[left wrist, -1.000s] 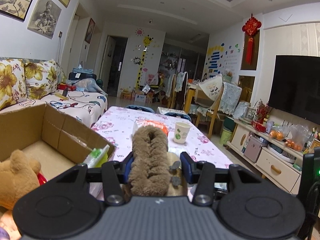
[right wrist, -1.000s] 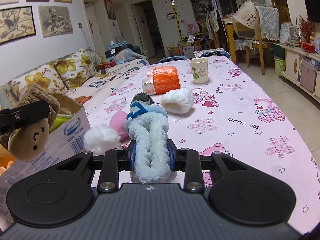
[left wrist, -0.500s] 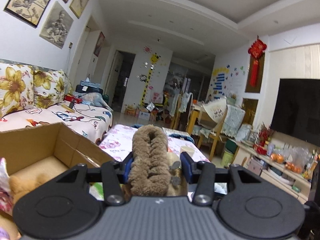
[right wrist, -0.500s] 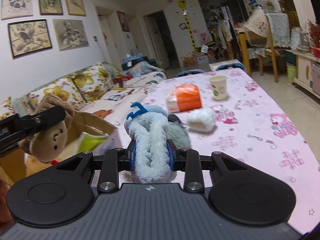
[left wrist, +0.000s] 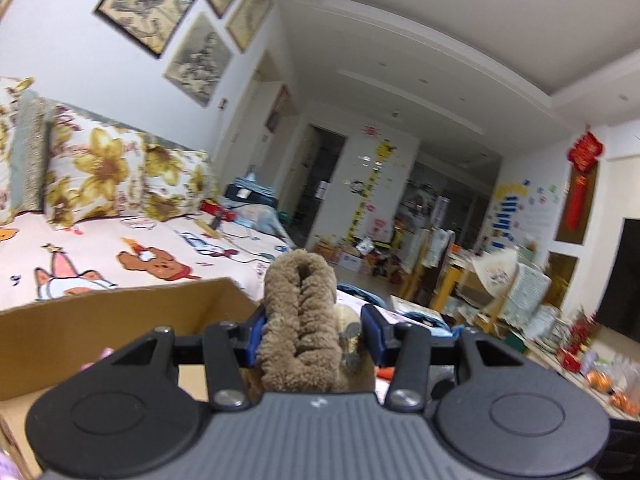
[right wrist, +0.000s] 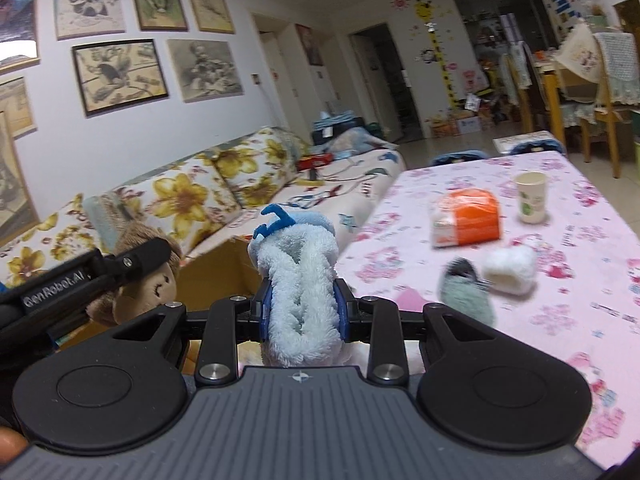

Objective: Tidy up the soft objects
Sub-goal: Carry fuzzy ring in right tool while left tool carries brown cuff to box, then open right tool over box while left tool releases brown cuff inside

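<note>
brown plush toy (left wrist: 298,320) sits clamped in the left hand-held gripper (left wrist: 312,330), raised above the open cardboard box (left wrist: 120,320) at near left. pale blue plush toy (right wrist: 298,288) is gripped by the right hand-held gripper (right wrist: 302,314), left of the pink surface (right wrist: 580,280), where a white plush (right wrist: 510,268) lies.

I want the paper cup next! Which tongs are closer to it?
Probably the right tongs. Holding the blue plush, they face the pink table where the paper cup stands far ahead. The left tongs, holding the brown plush, are off beside the cardboard box.
</note>
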Motion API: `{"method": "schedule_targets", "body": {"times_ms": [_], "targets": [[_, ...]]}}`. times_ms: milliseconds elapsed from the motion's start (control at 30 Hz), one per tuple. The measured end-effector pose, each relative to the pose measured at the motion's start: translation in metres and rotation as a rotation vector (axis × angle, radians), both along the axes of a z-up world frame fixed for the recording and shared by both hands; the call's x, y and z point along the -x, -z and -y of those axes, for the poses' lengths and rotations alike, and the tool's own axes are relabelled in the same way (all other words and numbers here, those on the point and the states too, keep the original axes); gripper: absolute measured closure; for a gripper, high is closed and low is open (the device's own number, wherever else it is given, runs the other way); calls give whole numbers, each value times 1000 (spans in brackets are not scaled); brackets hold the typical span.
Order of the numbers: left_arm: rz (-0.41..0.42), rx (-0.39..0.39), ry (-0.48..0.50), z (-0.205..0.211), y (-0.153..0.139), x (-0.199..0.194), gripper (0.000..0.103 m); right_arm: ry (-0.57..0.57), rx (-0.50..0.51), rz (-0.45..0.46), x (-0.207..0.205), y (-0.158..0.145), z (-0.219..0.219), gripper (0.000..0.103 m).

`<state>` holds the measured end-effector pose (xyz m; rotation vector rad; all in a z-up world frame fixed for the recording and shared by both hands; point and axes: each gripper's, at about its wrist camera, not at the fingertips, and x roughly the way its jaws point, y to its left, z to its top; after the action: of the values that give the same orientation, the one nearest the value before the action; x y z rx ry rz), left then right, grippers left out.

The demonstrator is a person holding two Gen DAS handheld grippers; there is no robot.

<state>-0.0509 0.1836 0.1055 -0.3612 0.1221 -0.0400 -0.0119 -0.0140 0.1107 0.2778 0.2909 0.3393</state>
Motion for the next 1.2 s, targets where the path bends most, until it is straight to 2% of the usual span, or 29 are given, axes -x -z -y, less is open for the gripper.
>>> {"method": "schedule_targets", "body": {"times_ms": [433, 767, 833, 867, 900, 933, 1000, 1067, 1200], "targets": [[-107, 82, -130, -32, 12, -11, 55, -88, 39, -65, -40, 8, -43, 66], [-159, 77, -160, -32, 15, -17, 55, -96, 101, -80, -49, 9, -56, 63], [-174, 72, -156, -30, 15, -21, 53, -99, 129, -77, -49, 9, -57, 56], [-181, 69, -153, -30, 16, -23, 50, -100, 142, -77, -49, 9, -59, 43], [-189, 69, -153, -31, 16, -25, 47, -95, 153, -76, -48, 9, -60, 34], [-199, 69, -155, -31, 17, -27, 45, -94, 159, -70, -47, 8, -60, 30], [-214, 74, -152, -33, 18, -28, 33, -94, 163, -53, -41, 6, -57, 14], [-204, 73, -159, -33, 16, -26, 29, -82, 151, -32, -32, 1, -50, 4], [-167, 53, -150, -29, 11, -20, 22, -52, 133, 1, -16, -4, -38, 2]]}}
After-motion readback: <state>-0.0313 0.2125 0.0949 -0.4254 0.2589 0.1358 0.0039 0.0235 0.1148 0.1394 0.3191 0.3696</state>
